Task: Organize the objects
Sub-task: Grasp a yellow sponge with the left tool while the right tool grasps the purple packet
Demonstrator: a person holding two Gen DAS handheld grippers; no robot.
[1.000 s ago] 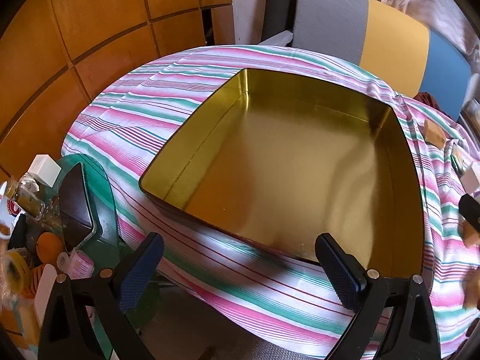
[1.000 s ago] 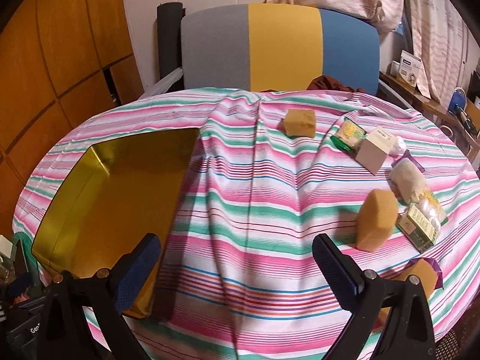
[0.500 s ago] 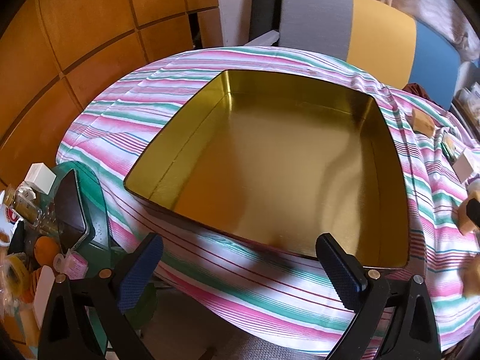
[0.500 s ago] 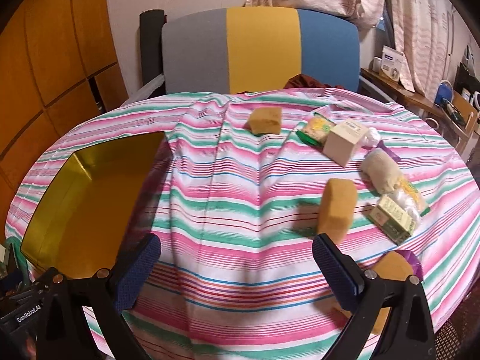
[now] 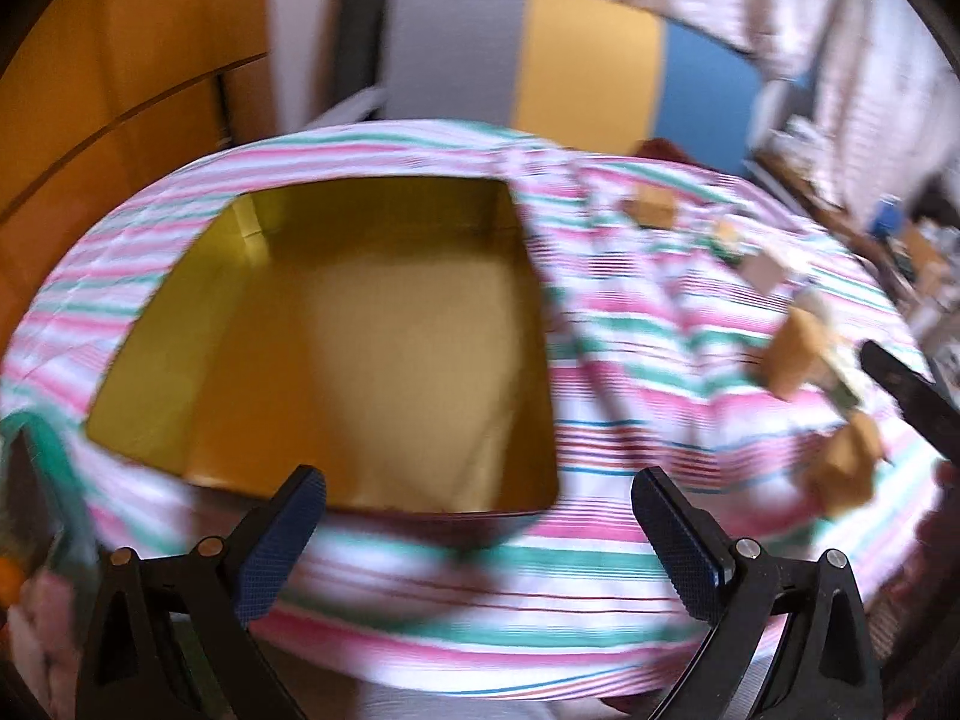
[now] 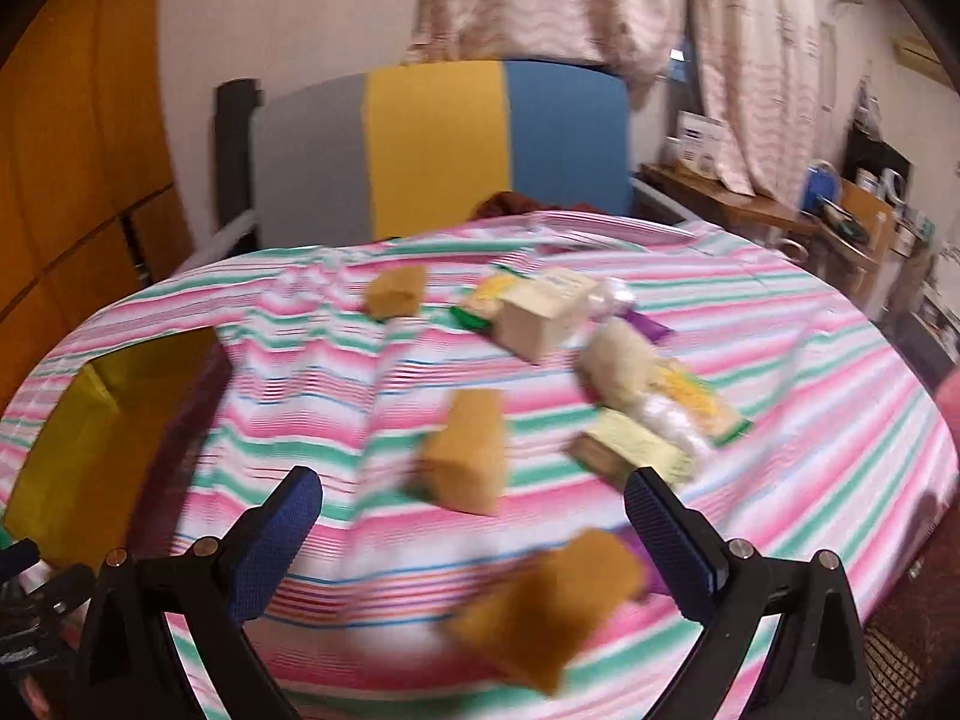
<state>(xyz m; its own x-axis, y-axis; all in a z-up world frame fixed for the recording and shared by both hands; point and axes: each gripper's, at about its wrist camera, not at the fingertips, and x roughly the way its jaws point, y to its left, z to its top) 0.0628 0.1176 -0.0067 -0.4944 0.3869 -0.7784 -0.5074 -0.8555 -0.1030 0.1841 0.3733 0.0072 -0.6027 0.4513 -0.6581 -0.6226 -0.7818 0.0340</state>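
Observation:
A wide gold tin box sits empty on the striped tablecloth; its edge shows at the left of the right wrist view. My left gripper is open and empty over the table's near edge, in front of the box. My right gripper is open and empty above a tan sponge block. Another tan block lies just beyond, a third farther back. A white carton, a beige pouch and packets lie to the right.
A grey, yellow and blue chair back stands behind the table. Orange wood panels are at the left. A cluttered side desk stands at the far right. Both views are blurred by motion.
Both grippers have swung to the right. The left view now takes in the loose items right of the box. The right gripper has come closer to the tan blocks. Both stay open.

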